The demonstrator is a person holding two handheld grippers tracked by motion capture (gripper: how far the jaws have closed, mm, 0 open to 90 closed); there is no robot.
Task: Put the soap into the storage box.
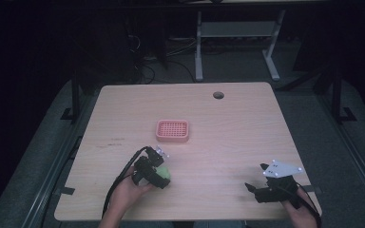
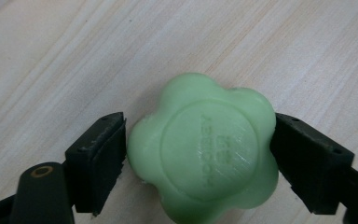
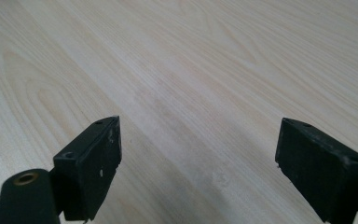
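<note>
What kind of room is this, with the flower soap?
Probably a lab or workshop set up for recording. A bare wooden table stands in a dark room, cables lie on the floor behind it, and a metal desk frame stands beyond.

Pale wood-grain counter (image 1: 237,142), smooth and matt, with faint darker streaks running through the laminate. Flower-shaped green soap (image 2: 205,149), waxy and softly sheened, with an embossed round stamp and fine scuff lines on its face; salmon-pink perforated tray (image 1: 172,130), looking like matt plastic. Left claw (image 2: 198,154) and right claw (image 3: 198,163) in black matt plastic with ribbed, slightly scuffed pads and a brass-coloured rivet; flat grey plate (image 1: 281,169) on the right one.
</note>
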